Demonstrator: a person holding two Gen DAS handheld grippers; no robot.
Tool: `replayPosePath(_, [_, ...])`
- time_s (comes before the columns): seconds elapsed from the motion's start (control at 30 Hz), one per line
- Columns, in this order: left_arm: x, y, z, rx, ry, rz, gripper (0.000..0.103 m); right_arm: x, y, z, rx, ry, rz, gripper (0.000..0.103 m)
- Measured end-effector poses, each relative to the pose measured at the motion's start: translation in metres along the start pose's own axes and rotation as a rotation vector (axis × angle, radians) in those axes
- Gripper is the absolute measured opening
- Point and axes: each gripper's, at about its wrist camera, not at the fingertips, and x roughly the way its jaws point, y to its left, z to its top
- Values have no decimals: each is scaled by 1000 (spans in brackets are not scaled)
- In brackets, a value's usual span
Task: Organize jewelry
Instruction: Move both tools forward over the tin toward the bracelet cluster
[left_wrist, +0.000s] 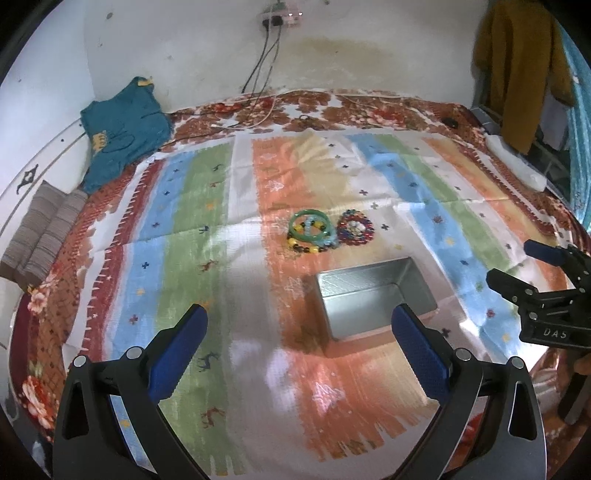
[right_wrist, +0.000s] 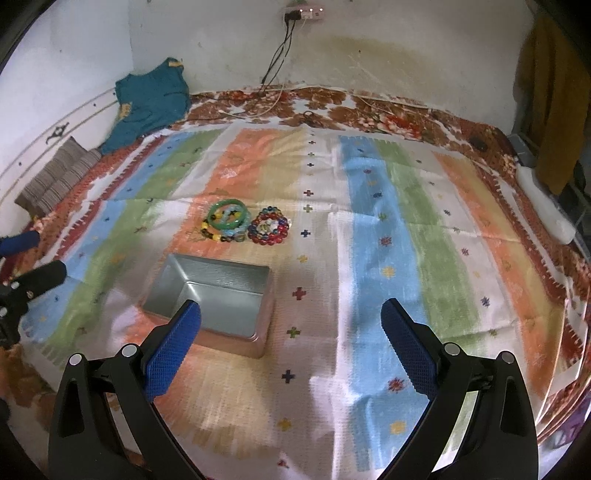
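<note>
A green bangle (left_wrist: 305, 223) lies on a pile of beaded bracelets (left_wrist: 314, 245) on the striped cloth, with a red and blue beaded bracelet (left_wrist: 355, 227) beside it on the right. An empty silver metal box (left_wrist: 373, 295) sits just in front of them. The same bangle (right_wrist: 226, 216), red bracelet (right_wrist: 269, 226) and box (right_wrist: 210, 299) show in the right wrist view. My left gripper (left_wrist: 299, 325) is open and empty, above the cloth short of the box. My right gripper (right_wrist: 290, 317) is open and empty, to the right of the box; it shows in the left view (left_wrist: 517, 269).
A striped cloth (right_wrist: 373, 229) covers a floral bedspread (left_wrist: 55, 295). A teal garment (left_wrist: 122, 133) and a folded striped pillow (left_wrist: 40, 229) lie at the back left. Cables (left_wrist: 266, 107) run from a wall socket. A mustard garment (left_wrist: 517, 74) hangs at the right.
</note>
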Motion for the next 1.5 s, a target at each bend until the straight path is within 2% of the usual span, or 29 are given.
replayPosePath(0.3, [29, 10, 33, -19, 25, 27, 97, 28, -9, 19, 61, 46, 20, 99])
replayPosePath(0.43, [35, 7, 39, -8, 14, 41, 97, 34, -6, 24, 63, 46, 32, 99])
replayPosePath(0.73, [62, 9, 56, -32, 58, 56, 97, 51, -4, 32, 71, 71, 18, 99])
replayPosePath(0.97, [73, 9, 62, -30, 66, 54, 97, 62, 0, 38, 53, 88, 45, 99])
replayPosePath(1.5, [103, 4, 77, -29, 110, 46, 97, 89, -8, 50, 65, 135, 25, 99])
